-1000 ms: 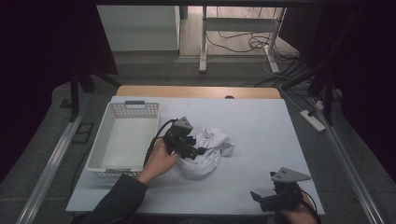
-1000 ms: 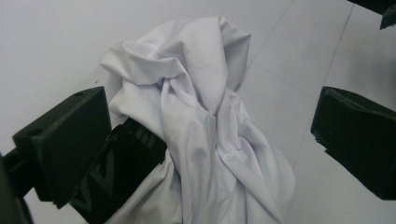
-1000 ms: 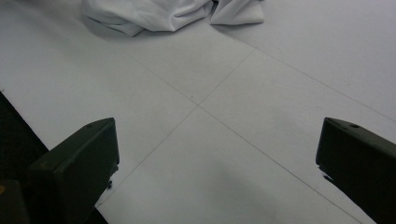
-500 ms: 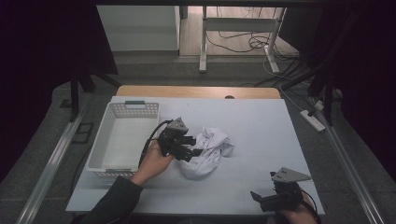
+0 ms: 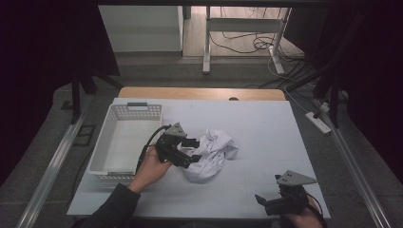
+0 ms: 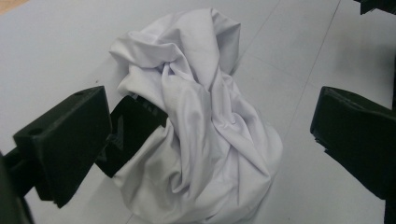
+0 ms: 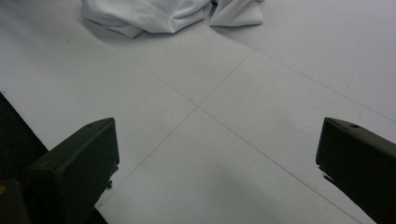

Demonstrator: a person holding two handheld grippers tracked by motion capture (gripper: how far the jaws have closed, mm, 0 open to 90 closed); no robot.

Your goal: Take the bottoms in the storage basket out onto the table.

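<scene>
Cloth (image 5: 209, 154), white and crumpled, heaped at centre of the high view on the table (image 5: 266, 123), just right of the basket (image 5: 124, 142) at centre left. Left gripper (image 5: 186, 151) at the cloth's left edge, jaws spread wide, nothing clamped; in the left gripper view, cloth (image 6: 196, 126) bunched between the jaws, left jaw's inner pad against a fold. Right gripper (image 5: 280, 202) at lower right of the high view, well apart from the cloth, jaws wide, holding nothing; cloth (image 7: 163, 14) at the top edge of the right gripper view.
</scene>
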